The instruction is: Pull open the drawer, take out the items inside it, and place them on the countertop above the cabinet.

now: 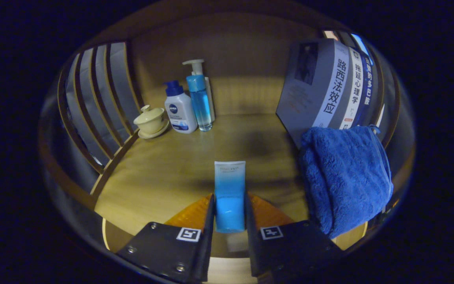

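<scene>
Gripped between the tool's (229,215) two fingers, a blue tube (229,193) juts out over the wooden tabletop (164,173). Just beside it lies a blue towel (345,173); beyond stand books (329,86), two bottles (189,102) and a lidded cup (150,120)

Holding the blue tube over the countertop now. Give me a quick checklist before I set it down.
1. Grip: the gripper has both fingers pressed on the blue tube. Ok.
2. Tube alignment: it points straight ahead between the fingers, not skewed. Ok.
3. Landing spot: the wooden countertop just ahead of the tube is bare. Ok.
4. Clearance on the towel side: the blue towel lies close beside one finger. Cannot tell if it will brush.
5. Far items: the pump bottles and lidded cup stand well beyond the fingers. Ok.
6. Height above the surface: cannot tell.
</scene>
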